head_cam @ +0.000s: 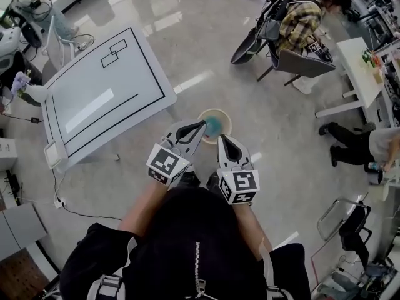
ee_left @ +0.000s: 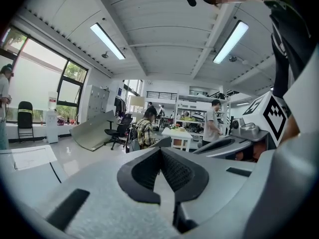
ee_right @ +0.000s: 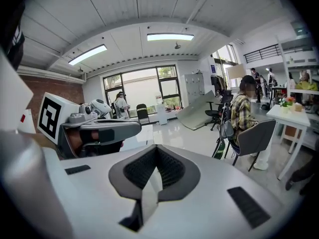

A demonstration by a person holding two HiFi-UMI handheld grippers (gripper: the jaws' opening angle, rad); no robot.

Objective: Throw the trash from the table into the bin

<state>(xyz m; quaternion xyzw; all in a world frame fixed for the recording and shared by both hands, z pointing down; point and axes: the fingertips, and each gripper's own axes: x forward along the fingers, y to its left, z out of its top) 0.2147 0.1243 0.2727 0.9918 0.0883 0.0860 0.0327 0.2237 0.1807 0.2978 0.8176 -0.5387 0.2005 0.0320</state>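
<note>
My left claw [head_cam: 200, 126] and right claw [head_cam: 224, 140] are both closed and empty over the bin [head_cam: 228, 120], whose teal contents [head_cam: 214, 124] look light, soft and pinchable anywhere.

A person in a plaid shirt [head_cam: 302, 17] is sitting on a grey chair [head_cam: 304, 62] beside a white desk [head_cam: 358, 67]; a vase of purple flowers [head_cam: 31, 91] is standing far left.

Open-plan lab, white desk [head_cam: 357, 62], office chair [ee_right: 255, 136], stocked shelves [ee_left: 192, 108] (strip lights [ee_right: 170, 36] overhead), glossy floor [head_cam: 206, 42]
</note>
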